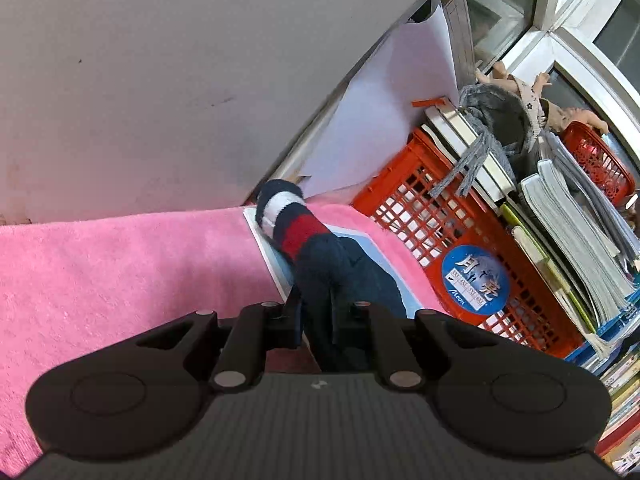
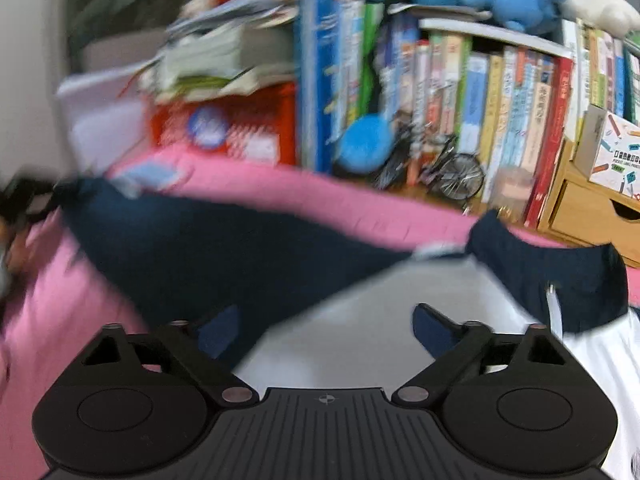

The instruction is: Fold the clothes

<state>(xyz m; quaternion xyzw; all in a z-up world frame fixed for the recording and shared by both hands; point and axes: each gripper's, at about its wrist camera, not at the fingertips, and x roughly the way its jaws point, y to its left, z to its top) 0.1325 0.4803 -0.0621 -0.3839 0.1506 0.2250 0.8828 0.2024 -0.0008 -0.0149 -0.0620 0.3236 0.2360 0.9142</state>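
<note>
A navy sleeve with a red and white striped cuff (image 1: 288,216) runs from my left gripper (image 1: 322,312) toward the wall. That gripper is shut on the navy cloth just behind the cuff. The sleeve lies over a pink towel (image 1: 120,272) and a white-edged blue sheet (image 1: 276,268). In the blurred right wrist view the navy garment (image 2: 240,248) stretches across the pink towel (image 2: 60,320), with a white panel (image 2: 380,320) beneath my right gripper (image 2: 324,332). Its jaws stand wide apart above the white cloth and hold nothing.
A red crate (image 1: 400,208) stacked with books (image 1: 560,220) and a grey knitted item stands right of the towel, against a grey wall (image 1: 160,60). A bookshelf (image 2: 480,100), a small bicycle model (image 2: 452,176) and a wooden drawer box (image 2: 580,208) line the towel's far edge.
</note>
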